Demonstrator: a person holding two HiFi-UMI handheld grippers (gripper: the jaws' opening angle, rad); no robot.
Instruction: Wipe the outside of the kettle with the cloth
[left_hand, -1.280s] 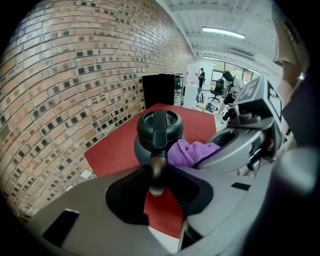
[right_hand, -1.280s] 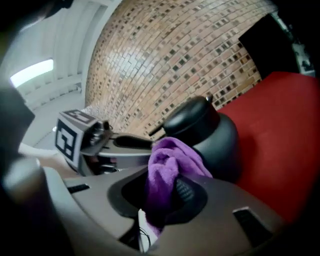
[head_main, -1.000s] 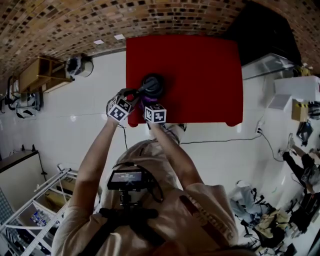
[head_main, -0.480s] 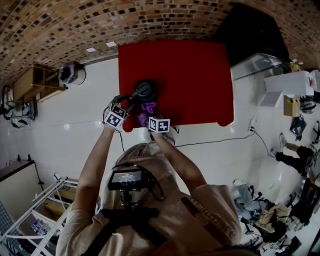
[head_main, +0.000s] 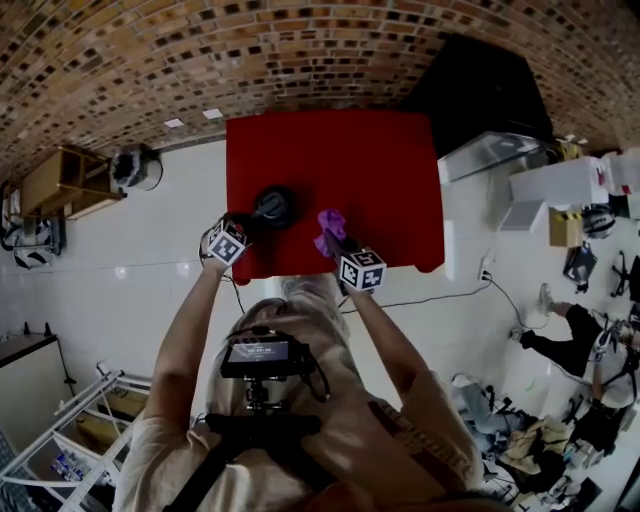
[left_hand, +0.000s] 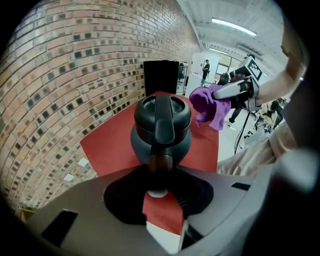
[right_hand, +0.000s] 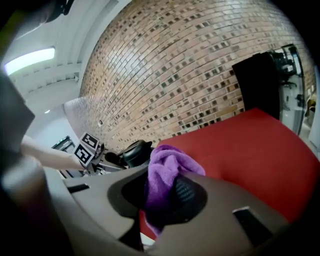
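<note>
Right claw, cloth clamped, now off kettle; left claw freshly tight on handle.

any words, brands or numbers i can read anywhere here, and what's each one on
No text here reads clearly.
Sleeve print: a row of light letters, too blurred to read.
Chest camera screen: lit, but its content is too small to read.
Marker cubes: black and white square patterns only, no letters or digits.
Kettle and cloth: no label or brand shows.
</note>
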